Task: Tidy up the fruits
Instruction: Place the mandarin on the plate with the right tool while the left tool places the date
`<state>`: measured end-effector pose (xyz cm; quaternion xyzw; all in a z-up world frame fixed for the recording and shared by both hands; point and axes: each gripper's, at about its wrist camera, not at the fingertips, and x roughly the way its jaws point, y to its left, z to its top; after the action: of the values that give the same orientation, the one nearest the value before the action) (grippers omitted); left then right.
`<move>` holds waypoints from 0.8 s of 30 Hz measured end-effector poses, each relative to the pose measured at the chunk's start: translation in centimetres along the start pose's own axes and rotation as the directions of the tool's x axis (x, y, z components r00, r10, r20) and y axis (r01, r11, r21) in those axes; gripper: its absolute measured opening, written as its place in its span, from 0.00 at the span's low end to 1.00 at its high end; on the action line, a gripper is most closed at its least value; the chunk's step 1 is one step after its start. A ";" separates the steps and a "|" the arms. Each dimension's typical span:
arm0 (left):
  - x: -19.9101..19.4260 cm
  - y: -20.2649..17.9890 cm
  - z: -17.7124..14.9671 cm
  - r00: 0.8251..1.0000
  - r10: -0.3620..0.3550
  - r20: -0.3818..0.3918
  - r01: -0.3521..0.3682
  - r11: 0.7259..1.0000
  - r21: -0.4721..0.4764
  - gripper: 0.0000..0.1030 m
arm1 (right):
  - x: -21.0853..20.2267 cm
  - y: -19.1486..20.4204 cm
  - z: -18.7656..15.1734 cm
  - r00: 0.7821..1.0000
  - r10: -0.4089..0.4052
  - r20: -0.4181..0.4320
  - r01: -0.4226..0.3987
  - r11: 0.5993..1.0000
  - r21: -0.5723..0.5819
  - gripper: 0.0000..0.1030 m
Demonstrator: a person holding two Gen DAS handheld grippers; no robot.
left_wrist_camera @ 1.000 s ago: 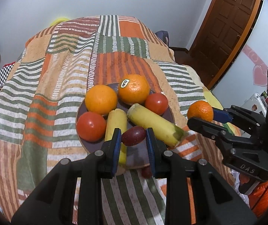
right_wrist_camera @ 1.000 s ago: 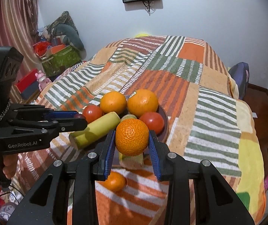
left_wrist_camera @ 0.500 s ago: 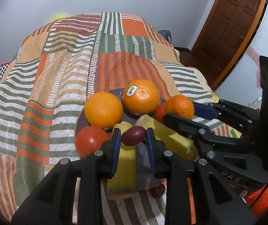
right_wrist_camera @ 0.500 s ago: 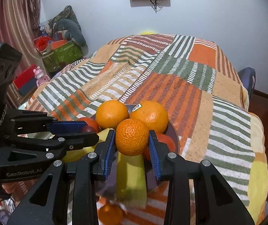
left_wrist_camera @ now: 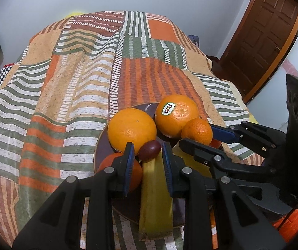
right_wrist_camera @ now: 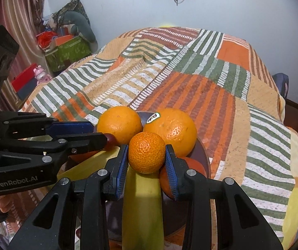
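A dark round plate [left_wrist_camera: 100, 148] on the striped quilt holds two big oranges [left_wrist_camera: 132, 128] [left_wrist_camera: 177, 115], two red tomatoes [left_wrist_camera: 135, 171] and two yellow bananas [left_wrist_camera: 155, 195]. My left gripper [left_wrist_camera: 149, 152] is shut on a small dark red grape [left_wrist_camera: 149, 147], held over the plate's middle. My right gripper [right_wrist_camera: 147, 156] is shut on a small mandarin [right_wrist_camera: 147, 152], held over the plate just before the stickered orange [right_wrist_camera: 173, 131]. The mandarin also shows in the left wrist view [left_wrist_camera: 197, 131], and the plate's rim in the right wrist view [right_wrist_camera: 204, 152].
The plate sits near the front of a bed with a striped patchwork quilt [left_wrist_camera: 86, 73]. A brown door [left_wrist_camera: 269, 35] is at the right. Boxes and toys [right_wrist_camera: 65, 48] stand beside the bed at the left. Another small fruit [right_wrist_camera: 78, 233] lies on the quilt below the plate.
Both grippers have moved forward over the plate with their fruit. The mandarin came in from the right and now hangs beside the stickered orange.
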<state>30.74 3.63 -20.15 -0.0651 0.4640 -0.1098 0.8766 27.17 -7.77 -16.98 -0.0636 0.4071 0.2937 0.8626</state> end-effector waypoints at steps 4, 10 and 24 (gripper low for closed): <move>-0.2 -0.1 -0.1 1.000 0.002 0.000 -0.002 1.000 0.003 0.26 | 0.0 0.0 0.0 1.000 -0.002 -0.005 0.002 1.000 0.004 0.31; -1.2 -0.3 -0.4 1.000 0.002 0.008 -0.002 1.000 0.000 0.27 | -1.2 -0.1 0.3 1.000 -0.020 0.021 0.020 1.000 0.005 0.43; -5.9 -2.2 -3.0 0.999 0.017 0.038 -0.018 0.999 0.028 0.39 | -7.2 0.3 -1.7 0.996 -0.046 0.071 0.046 0.999 0.013 0.43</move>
<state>24.75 2.98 -16.60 -0.0508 0.4464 -0.1073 0.8869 22.36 -11.39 -12.74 -0.0578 0.3762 0.2736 0.8833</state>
